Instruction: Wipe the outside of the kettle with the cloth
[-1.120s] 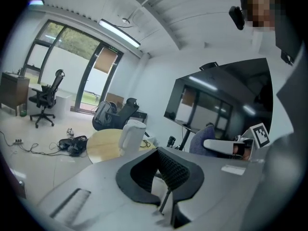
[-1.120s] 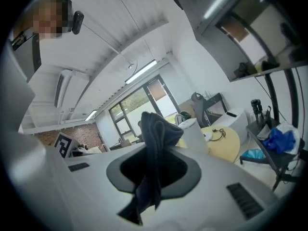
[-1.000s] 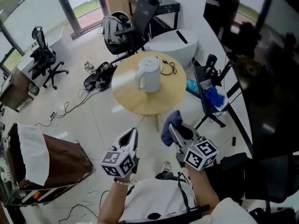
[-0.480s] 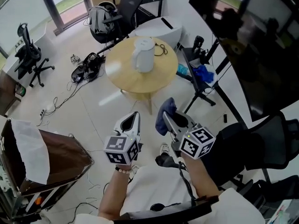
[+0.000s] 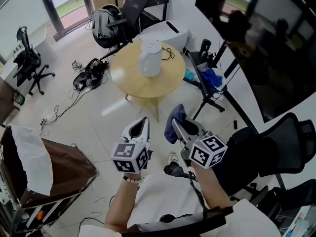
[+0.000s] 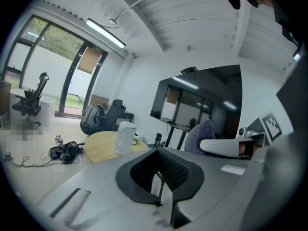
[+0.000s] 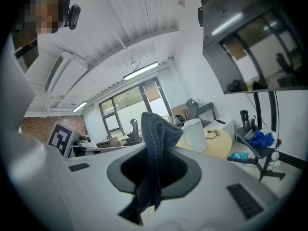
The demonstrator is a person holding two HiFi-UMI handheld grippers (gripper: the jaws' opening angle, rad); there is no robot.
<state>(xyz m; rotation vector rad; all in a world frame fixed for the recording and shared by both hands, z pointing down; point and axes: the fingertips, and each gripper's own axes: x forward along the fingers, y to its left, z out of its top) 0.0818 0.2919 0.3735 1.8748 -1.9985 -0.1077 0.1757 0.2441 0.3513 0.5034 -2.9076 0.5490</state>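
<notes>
Nearest to the head camera, two grippers are being held out side by side above the tiled floor (image 5: 94,117), each one being carried in a hand. The left gripper (image 5: 143,123) is being kept with its fingers (image 6: 177,170) pressed together, and nothing is being held between them. The right gripper (image 5: 180,128) is being kept just beside it, its fingers pinching a dark blue cloth (image 5: 175,116). The cloth is being gripped at its middle, so that one bunched end is being pushed up past the fingertips while the other end is being left to hang down inside the fingers. Both grippers are being pointed toward the round wooden surface (image 5: 133,80), which is standing well apart from them. The white kettle (image 5: 150,58) is being left upright on the far half of that surface, touched by neither gripper nor cloth, with a black cord (image 5: 169,52) lying just beside it. At the near left a brown bin (image 5: 59,174) is being covered partly by a white sheet (image 5: 30,154). At the right a black chair (image 5: 284,147) is being shown near the person, and a blue rag (image 5: 213,77) is lying on a black stand (image 5: 207,95) beside the surface. Farther off, a tangle of cables (image 5: 89,75) is lying on the floor, and an office chair (image 5: 28,63) is standing at the far left.
</notes>
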